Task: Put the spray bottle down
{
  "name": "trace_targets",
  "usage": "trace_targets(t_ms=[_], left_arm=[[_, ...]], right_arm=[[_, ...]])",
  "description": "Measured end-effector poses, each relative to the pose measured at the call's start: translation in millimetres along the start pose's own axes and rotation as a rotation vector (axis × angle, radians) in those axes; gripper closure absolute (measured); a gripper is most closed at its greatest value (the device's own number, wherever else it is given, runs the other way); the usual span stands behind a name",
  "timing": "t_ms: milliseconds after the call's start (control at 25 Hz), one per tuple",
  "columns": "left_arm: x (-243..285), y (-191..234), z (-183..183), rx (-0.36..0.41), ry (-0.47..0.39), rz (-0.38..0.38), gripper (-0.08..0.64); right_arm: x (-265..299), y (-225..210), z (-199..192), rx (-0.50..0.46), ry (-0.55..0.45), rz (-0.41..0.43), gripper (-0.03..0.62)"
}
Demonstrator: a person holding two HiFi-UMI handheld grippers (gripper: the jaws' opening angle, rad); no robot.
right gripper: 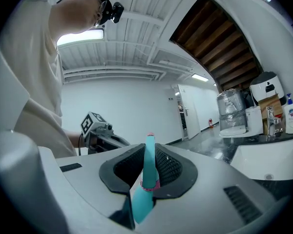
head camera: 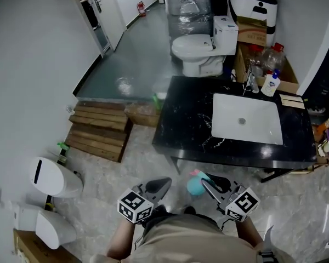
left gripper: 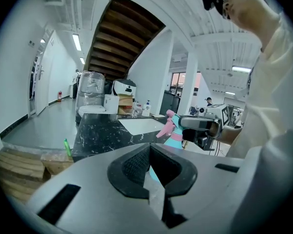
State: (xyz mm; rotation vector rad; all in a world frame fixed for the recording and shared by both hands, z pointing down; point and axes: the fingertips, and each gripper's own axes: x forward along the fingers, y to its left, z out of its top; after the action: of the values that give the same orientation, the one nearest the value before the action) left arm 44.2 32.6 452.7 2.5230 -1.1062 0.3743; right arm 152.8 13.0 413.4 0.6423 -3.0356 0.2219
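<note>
My right gripper (right gripper: 146, 179) is clenched on the spray bottle (head camera: 195, 185), lower centre of head view, in the air near the black counter (head camera: 189, 119). Left gripper (left gripper: 149, 174) closed on nothing. Bottle not yet put down; setting down and release are left.

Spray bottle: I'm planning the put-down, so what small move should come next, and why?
Probably move the right gripper forward over the black counter. Its jaws are clamped on the spray bottle, which hangs over the floor short of the counter's near edge, and the counter left of the sink looks bare.
</note>
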Motion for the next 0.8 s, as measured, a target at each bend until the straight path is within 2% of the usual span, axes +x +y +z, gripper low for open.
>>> trace_targets(t_ms=[400,800], left_arm=[[10,14,14,0.032,-0.015,0.000,0.549],[32,36,23,0.031,-0.014,-0.066,0.549]], right_arm=[[8,-20,10,-0.023,-0.033,-0.021,0.520],[18,-47,18,-0.044,-0.011,-0.097,0.520]])
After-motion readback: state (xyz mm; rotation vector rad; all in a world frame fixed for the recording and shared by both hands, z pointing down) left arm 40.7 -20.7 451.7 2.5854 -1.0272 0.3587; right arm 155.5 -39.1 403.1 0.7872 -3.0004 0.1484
